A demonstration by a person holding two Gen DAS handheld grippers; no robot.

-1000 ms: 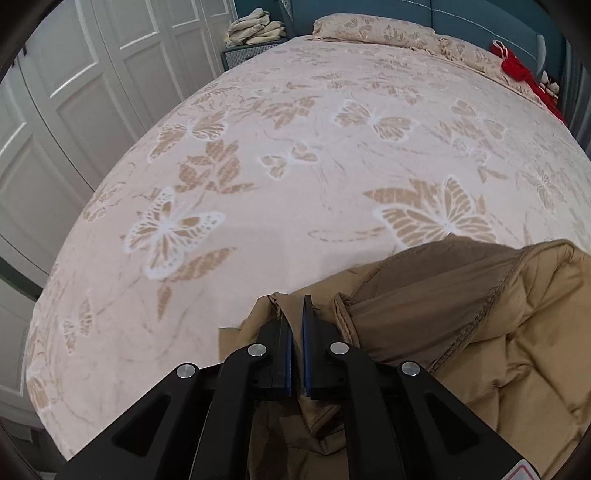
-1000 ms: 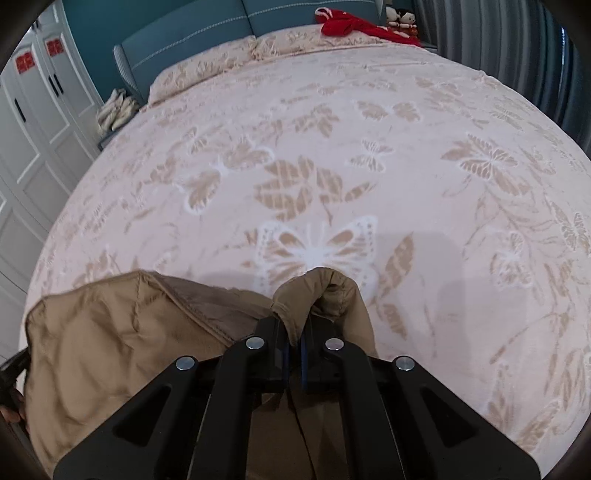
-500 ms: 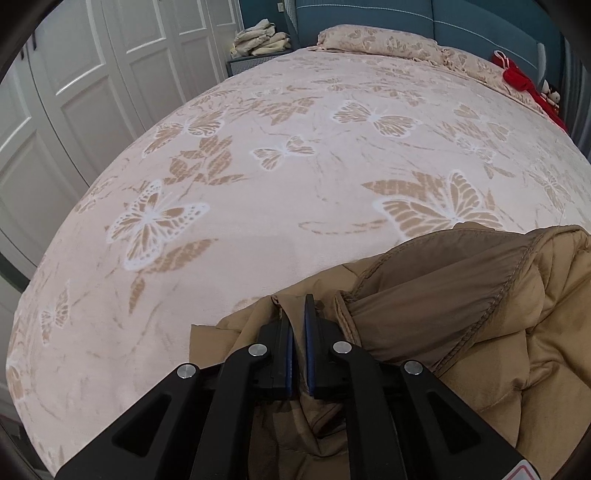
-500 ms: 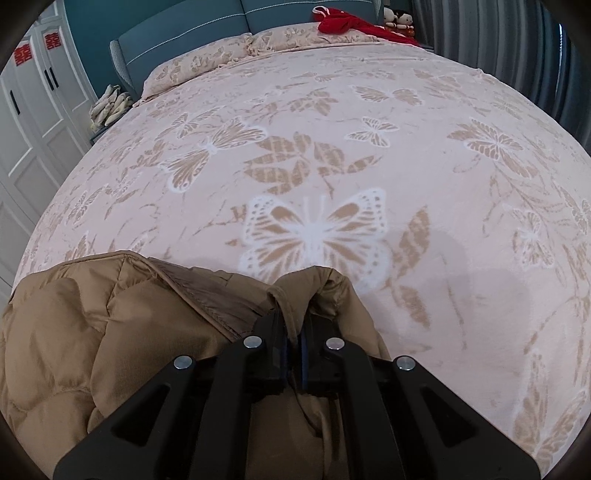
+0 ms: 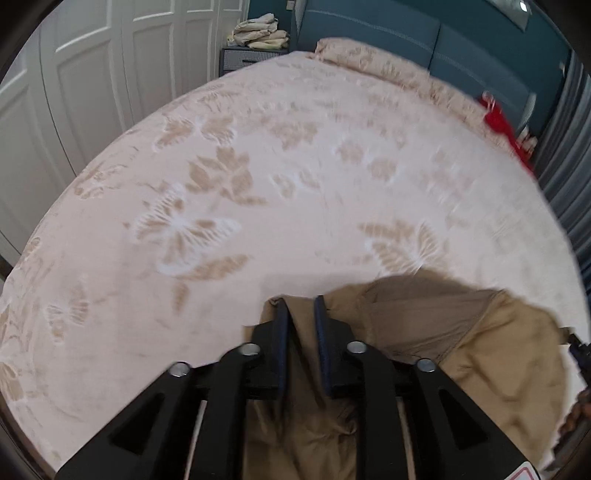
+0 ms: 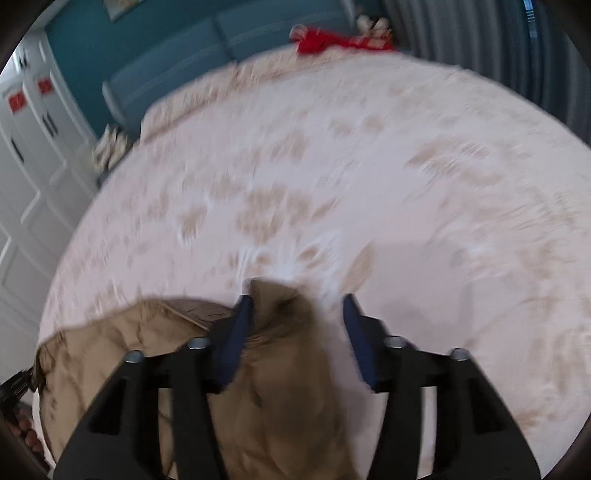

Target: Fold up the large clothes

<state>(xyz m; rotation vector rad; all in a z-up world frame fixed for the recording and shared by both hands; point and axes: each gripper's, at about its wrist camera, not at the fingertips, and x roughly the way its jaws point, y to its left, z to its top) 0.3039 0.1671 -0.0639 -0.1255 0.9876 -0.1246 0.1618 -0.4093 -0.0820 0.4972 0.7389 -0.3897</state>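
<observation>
A tan padded jacket [image 5: 480, 350] lies bunched on the near part of a bed with a pink butterfly cover [image 5: 295, 177]. In the left wrist view my left gripper [image 5: 301, 306] is opening; a fold of the jacket lies between its blue pads, which no longer press on it. In the right wrist view my right gripper [image 6: 295, 306] is opening wider. A corner of the jacket [image 6: 280, 314] rests against the left pad and stands apart from the right one. The rest of the jacket [image 6: 122, 339] spreads to the left. Both views are blurred by motion.
White wardrobe doors [image 5: 92, 74] stand to the left of the bed. A nightstand with folded cloth [image 5: 258, 33] is at the far corner beside a blue headboard [image 5: 406, 33]. Red items [image 6: 332, 38] lie by the pillows. Grey curtains [image 6: 480, 37] hang on the right.
Both grippers were shut on the jacket's edge and now stand apart from it. Both have lifted and pulled back, so more of the room shows and the jacket corners have slumped onto the cover.
</observation>
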